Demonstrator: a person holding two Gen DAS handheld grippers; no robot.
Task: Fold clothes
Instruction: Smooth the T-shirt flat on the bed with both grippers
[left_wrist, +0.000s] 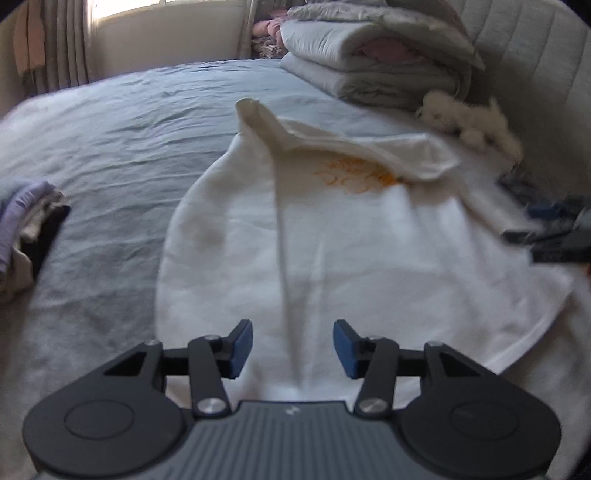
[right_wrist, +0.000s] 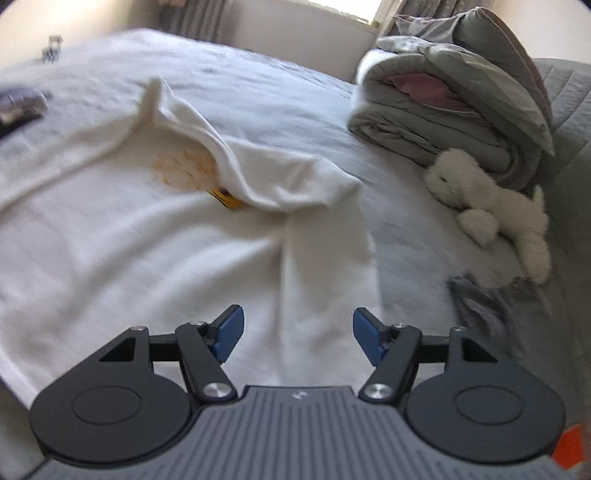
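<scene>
A white T-shirt with an orange print lies spread on the bed, its far part folded over the print. In the right wrist view the same T-shirt fills the left and middle, and the orange print peeks out under the fold. My left gripper hovers open over the shirt's near hem, nothing between its blue pads. My right gripper is open too, above the shirt's right edge, holding nothing.
The pale blue bed sheet stretches left and back. Folded grey duvets are stacked at the headboard, with a white plush toy beside them. A small pile of folded clothes lies at the left. Dark garments lie at the right.
</scene>
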